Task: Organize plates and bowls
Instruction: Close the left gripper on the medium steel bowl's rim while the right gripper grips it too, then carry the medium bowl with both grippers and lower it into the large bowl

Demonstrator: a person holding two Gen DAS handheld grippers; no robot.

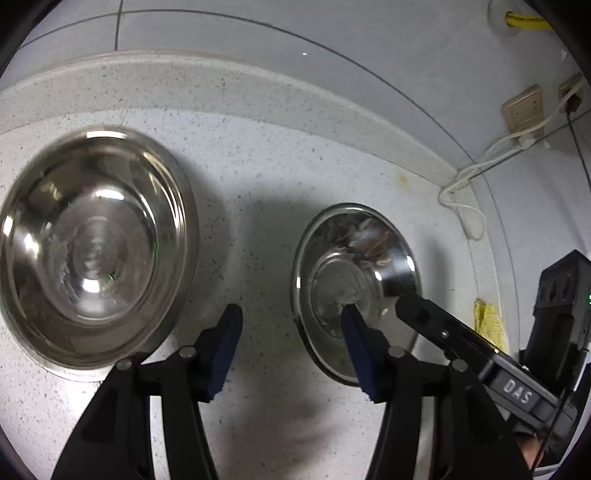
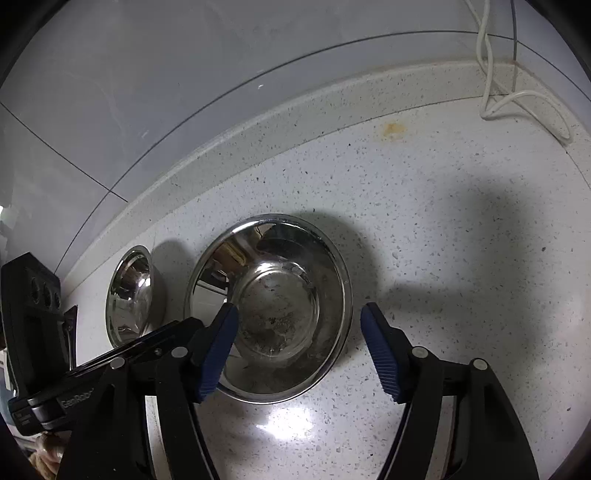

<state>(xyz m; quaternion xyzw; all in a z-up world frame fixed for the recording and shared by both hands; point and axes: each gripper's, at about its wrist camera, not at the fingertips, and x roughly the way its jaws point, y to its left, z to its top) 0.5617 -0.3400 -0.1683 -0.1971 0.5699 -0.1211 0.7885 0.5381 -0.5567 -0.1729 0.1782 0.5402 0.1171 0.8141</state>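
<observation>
Steel bowls sat upright on the speckled countertop [image 1: 280, 184], well apart from each other. Leftmost lay the larger steel bowl [image 1: 94, 247], near the raised back ledge. Right of it hovered the left gripper [image 1: 291, 350], its blue-padded jaws spread wide and holding nothing. Next stood the smaller steel bowl [image 2: 271, 314], with the right gripper [image 2: 299, 350] above its near rim, jaws likewise parted and empty. Farthest right, a white cable [image 2: 524, 103] trailed down the wall.

A speckled white countertop [image 1: 280, 177] filled the frame's middle, meeting grey wall tiles [image 1: 229, 33] above; sockets [image 1: 522, 110] and a white cable [image 1: 476, 173] sat upper right.
</observation>
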